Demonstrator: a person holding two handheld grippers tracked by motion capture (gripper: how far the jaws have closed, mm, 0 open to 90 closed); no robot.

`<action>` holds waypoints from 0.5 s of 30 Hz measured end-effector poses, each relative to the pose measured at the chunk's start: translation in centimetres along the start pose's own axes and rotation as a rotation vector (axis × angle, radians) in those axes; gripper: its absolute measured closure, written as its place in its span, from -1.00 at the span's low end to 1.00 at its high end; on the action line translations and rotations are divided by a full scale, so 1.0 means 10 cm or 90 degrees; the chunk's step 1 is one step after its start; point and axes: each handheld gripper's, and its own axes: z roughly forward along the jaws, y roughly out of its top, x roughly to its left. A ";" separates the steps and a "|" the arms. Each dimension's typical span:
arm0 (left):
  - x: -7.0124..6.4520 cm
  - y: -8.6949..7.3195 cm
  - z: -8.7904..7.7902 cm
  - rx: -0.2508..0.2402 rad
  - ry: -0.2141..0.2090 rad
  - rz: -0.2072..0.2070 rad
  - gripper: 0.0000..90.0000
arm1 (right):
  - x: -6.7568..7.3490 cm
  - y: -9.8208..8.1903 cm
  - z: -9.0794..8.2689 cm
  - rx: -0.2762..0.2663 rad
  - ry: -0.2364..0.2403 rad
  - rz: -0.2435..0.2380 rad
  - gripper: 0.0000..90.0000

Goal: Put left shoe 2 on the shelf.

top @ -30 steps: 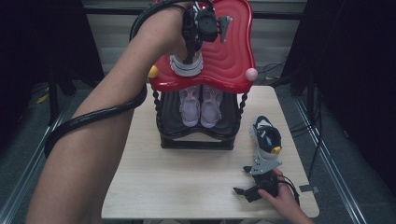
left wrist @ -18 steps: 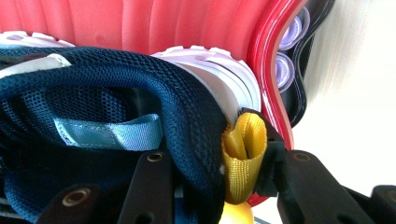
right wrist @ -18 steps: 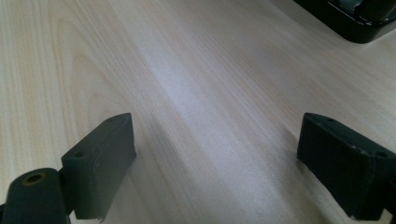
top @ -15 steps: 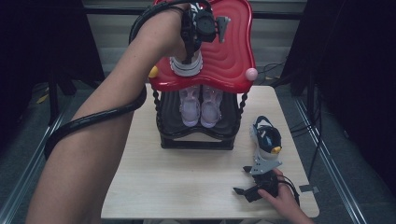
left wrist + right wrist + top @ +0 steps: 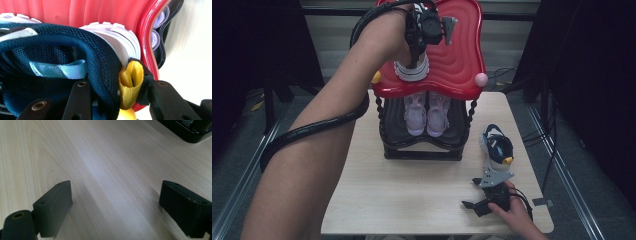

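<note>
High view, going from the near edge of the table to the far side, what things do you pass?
Right gripper low over the table → loose dark shoe → pair of pale shoes on the rack's lower shelf → shoe on the red top shelf, clamped by the left gripper.

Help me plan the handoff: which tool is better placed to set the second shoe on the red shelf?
Right. The right tool is open on the table beside that shoe; the left tool grips the first shoe on the red shelf.
</note>
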 end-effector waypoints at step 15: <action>0.01 -0.01 -0.01 -0.001 0.000 -0.008 0.37 | 0.00 0.00 0.00 0.000 0.000 0.001 -0.76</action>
